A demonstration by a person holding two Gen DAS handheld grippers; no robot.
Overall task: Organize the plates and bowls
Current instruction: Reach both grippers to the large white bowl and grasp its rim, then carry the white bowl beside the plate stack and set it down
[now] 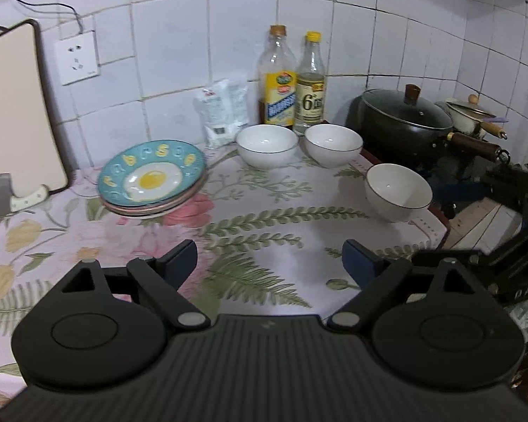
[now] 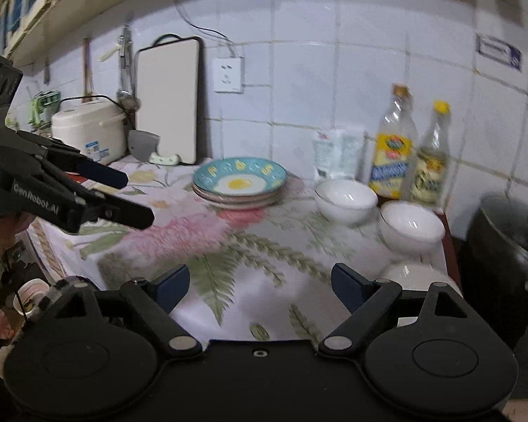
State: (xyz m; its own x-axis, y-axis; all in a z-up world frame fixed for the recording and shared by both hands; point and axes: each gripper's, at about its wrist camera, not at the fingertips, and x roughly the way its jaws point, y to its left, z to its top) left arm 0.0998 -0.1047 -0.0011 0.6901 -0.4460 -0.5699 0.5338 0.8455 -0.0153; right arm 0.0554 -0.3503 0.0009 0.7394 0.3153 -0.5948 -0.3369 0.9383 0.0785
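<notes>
Plates [image 1: 151, 179] are sitting stacked at centre left; both the left gripper [image 1: 269, 260] and right gripper [image 2: 260, 281] are hovering spread and empty (bowls [image 1: 397, 190] probably need nesting next).

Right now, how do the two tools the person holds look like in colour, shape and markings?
Both the left tool and the right tool are matte black, each with two round discs, a ribbed centre plate and silver pivot pins. Angled black links carry dark blue fingers. In the right wrist view, the left tool's side shows white lettering, GenRobot.AI. No cables are visible on either.
</notes>
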